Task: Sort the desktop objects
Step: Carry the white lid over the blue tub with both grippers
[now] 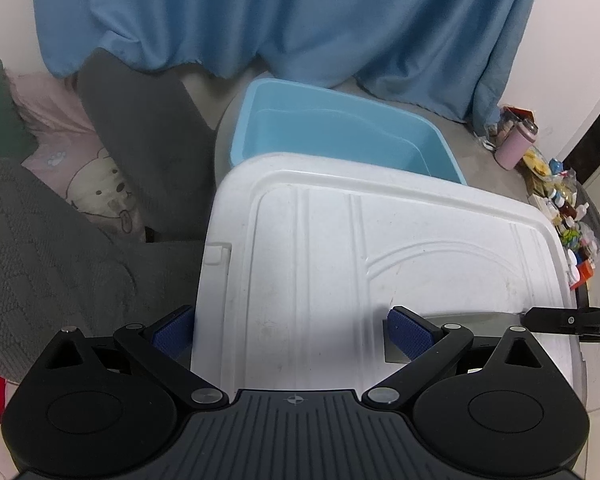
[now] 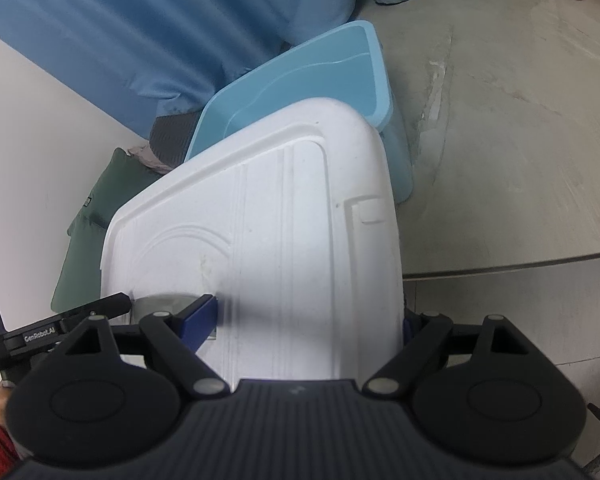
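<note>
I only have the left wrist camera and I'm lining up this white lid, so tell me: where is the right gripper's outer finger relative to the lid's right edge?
Observer: On the right gripper, the outer finger sits just past the right edge of the white lid, and the inner one is over the lid's top.
Operator: Is there a tab on that side?
Observer: Yes, a small rectangular tab sits close to that edge.
Operator: What's to the right of the blue bin?
Observer: Grey table. Its front edge shows just right of the lid.
</note>
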A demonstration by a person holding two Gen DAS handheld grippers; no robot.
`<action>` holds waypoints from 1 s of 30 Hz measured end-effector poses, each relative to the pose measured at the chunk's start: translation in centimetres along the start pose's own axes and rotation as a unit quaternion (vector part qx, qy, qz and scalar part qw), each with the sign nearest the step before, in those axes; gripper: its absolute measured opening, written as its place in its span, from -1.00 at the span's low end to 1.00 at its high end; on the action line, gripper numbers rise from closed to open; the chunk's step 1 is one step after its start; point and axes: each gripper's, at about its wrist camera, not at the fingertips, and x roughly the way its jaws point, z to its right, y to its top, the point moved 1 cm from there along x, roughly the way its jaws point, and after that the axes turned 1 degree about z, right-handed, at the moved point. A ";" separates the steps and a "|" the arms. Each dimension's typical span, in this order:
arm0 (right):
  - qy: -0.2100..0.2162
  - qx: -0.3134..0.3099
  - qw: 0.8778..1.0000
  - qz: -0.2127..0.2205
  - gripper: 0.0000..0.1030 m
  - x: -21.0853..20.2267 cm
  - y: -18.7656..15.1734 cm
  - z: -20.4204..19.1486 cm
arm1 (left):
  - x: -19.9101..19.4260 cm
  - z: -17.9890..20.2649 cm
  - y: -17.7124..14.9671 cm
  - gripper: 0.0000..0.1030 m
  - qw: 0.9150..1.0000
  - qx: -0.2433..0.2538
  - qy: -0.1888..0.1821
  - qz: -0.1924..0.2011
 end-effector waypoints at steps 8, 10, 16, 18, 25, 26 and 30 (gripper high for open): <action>-0.004 0.006 1.000 0.007 0.68 1.1 2.8 -0.4 | 2.1 -0.7 3.7 0.95 1.000 0.008 -0.006 0.004; -0.006 0.006 1.000 0.008 0.68 1.6 3.8 -0.7 | 2.7 -0.9 4.9 0.95 1.000 0.011 -0.007 0.004; -0.013 0.010 1.000 0.022 0.68 2.9 6.7 -1.2 | 4.9 -1.4 8.9 0.95 1.000 0.021 -0.012 0.005; -0.017 0.011 0.999 0.027 0.68 3.1 7.4 -1.4 | 5.6 -1.7 10.2 0.95 1.000 0.024 -0.017 0.005; -0.032 0.024 0.998 0.043 0.68 3.7 9.3 -1.0 | 8.3 -2.1 14.2 0.95 0.998 0.043 -0.037 0.003; -0.034 0.025 0.998 0.043 0.68 3.9 9.5 -1.0 | 8.7 -2.1 14.6 0.95 0.998 0.045 -0.038 0.001; -0.042 0.029 0.998 0.042 0.68 4.5 10.5 -1.0 | 9.9 -2.1 15.7 0.95 0.998 0.049 -0.043 -0.005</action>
